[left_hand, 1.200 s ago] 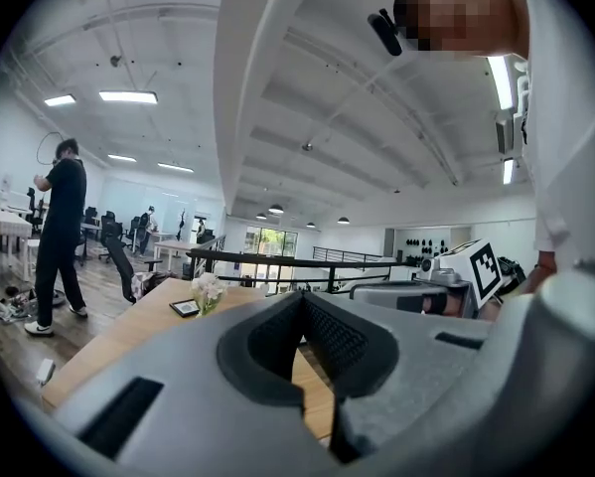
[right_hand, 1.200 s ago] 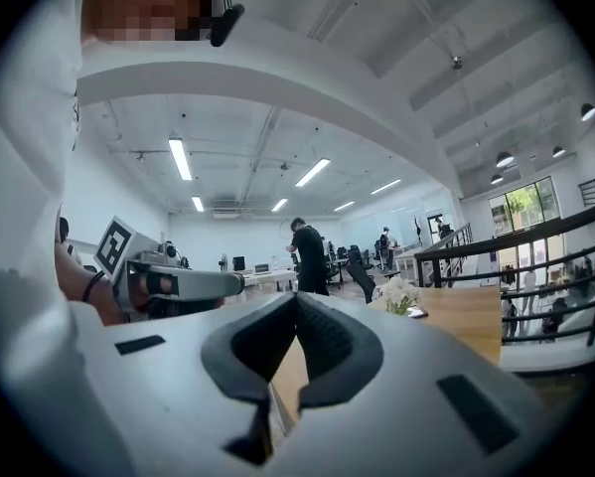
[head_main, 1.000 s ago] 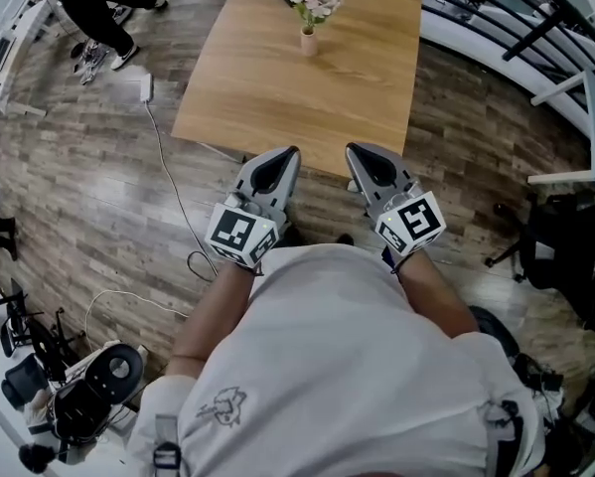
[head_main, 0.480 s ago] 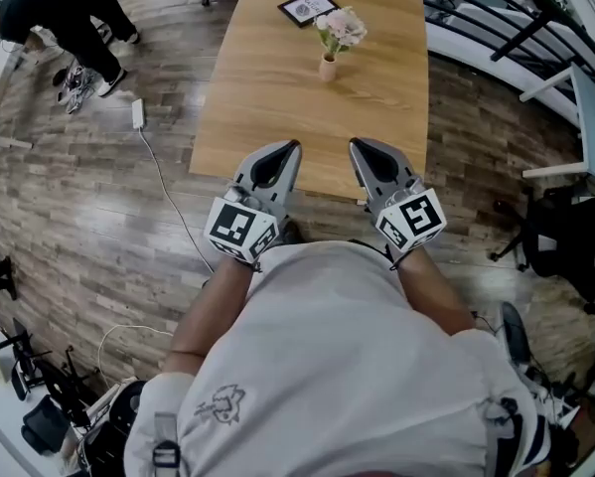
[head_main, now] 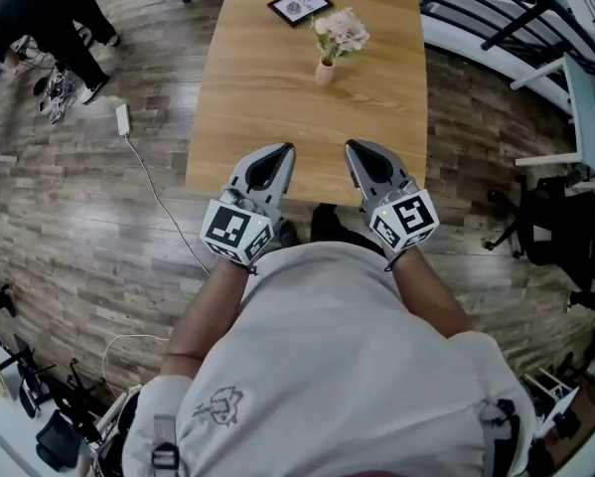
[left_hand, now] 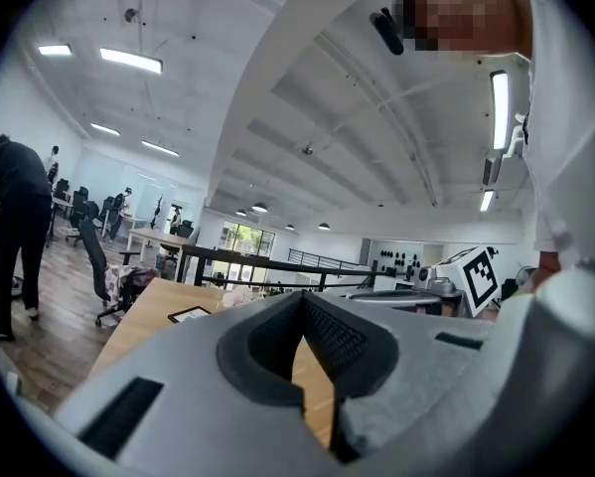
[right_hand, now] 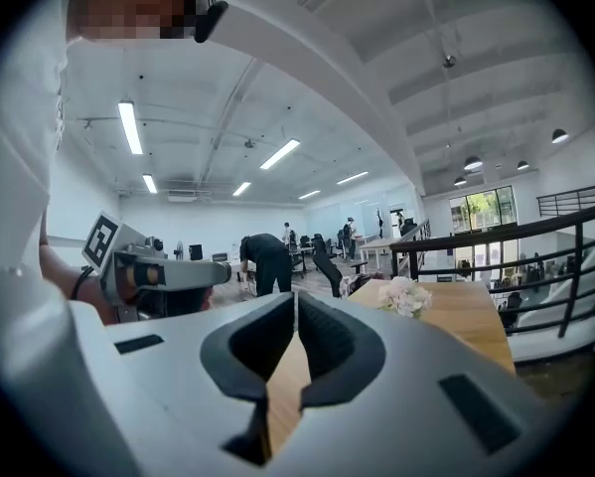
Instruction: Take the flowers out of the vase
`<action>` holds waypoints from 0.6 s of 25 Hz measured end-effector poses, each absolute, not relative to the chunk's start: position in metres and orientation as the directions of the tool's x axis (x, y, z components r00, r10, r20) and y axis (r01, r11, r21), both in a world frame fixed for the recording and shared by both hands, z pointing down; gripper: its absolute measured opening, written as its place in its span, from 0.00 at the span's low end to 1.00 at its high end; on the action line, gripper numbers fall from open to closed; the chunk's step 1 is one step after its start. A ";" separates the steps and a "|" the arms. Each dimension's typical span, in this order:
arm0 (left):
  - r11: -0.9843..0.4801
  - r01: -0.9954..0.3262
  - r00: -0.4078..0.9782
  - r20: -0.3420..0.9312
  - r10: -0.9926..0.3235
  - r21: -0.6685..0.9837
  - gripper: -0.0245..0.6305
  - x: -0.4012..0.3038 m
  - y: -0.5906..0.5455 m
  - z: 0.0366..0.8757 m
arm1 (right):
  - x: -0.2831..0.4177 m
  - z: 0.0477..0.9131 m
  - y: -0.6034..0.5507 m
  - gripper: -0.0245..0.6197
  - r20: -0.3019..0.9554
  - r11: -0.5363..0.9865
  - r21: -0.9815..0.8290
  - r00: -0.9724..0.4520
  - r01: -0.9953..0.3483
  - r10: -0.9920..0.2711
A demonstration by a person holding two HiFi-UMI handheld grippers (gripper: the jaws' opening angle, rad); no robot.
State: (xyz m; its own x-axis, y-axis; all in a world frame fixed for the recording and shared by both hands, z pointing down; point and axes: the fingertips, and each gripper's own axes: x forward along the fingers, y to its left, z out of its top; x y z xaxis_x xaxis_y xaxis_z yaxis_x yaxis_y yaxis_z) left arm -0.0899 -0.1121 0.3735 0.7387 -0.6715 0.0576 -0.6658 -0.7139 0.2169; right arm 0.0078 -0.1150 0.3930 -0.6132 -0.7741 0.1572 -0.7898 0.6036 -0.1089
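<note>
Left gripper (head_main: 285, 148) and right gripper (head_main: 352, 145) (jaws pressed together, empty) have drawn nearer the vase (head_main: 324, 72).

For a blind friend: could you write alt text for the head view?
From above, a person in a white shirt holds the left gripper and right gripper, both shut and empty, at the near edge of a wooden table. Farther along are a small vase of pale flowers and a framed picture.

White T-shirt (head_main: 357, 356); grey left gripper (head_main: 283, 153), right gripper (head_main: 356, 149)
</note>
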 end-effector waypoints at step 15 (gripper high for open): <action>-0.647 -0.730 0.682 0.176 -0.710 0.219 0.04 -0.062 -0.201 0.419 | 0.057 0.479 -0.246 0.28 0.286 0.539 -0.223 -0.583 -0.812 -0.760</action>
